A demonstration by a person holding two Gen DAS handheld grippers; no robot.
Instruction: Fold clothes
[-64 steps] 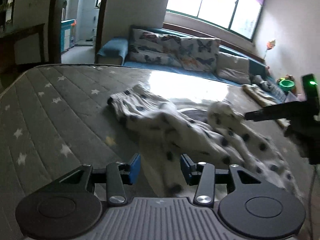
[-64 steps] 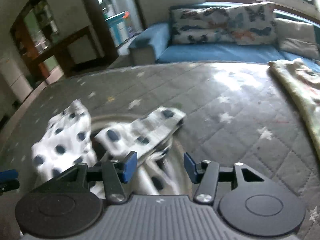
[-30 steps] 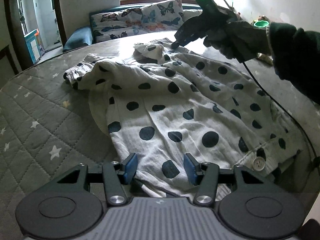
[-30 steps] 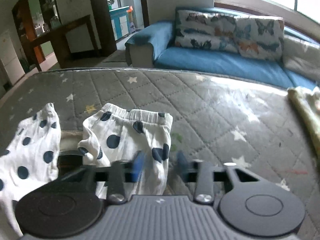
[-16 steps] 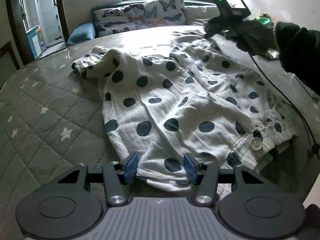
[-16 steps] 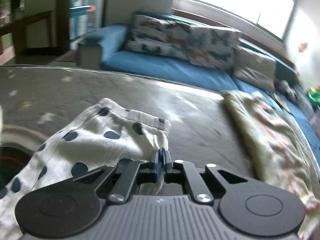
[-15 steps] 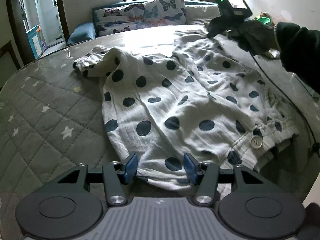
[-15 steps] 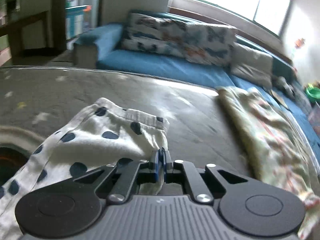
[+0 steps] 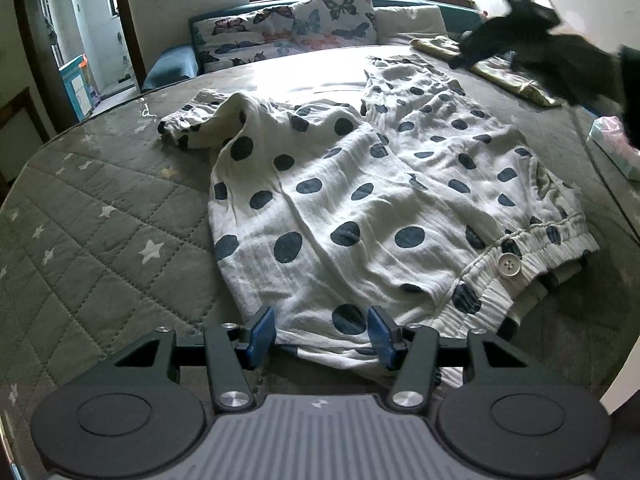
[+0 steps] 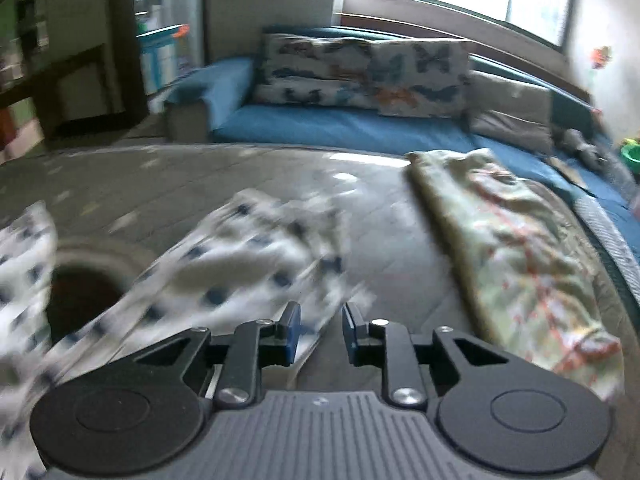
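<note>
White cotton trousers with dark polka dots [image 9: 360,200] lie spread flat on the grey quilted star-print mattress [image 9: 100,240]. Left gripper [image 9: 322,332]: jaws apart, hovering at the trousers' near hem, nothing held. Right gripper [image 10: 318,330]: jaws apart, just beyond a blurred trouser-leg end. Buttoned elastic waistband [image 9: 508,264] lies to the right. Folded floral cloth [image 10: 520,256] lies beside, apart. Blue sofa [image 10: 340,128] stands behind.

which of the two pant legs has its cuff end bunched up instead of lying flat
The spotted pants' left-hand leg, as the left wrist camera shows it: its cuff is crumpled; the other leg lies flatter.
</note>
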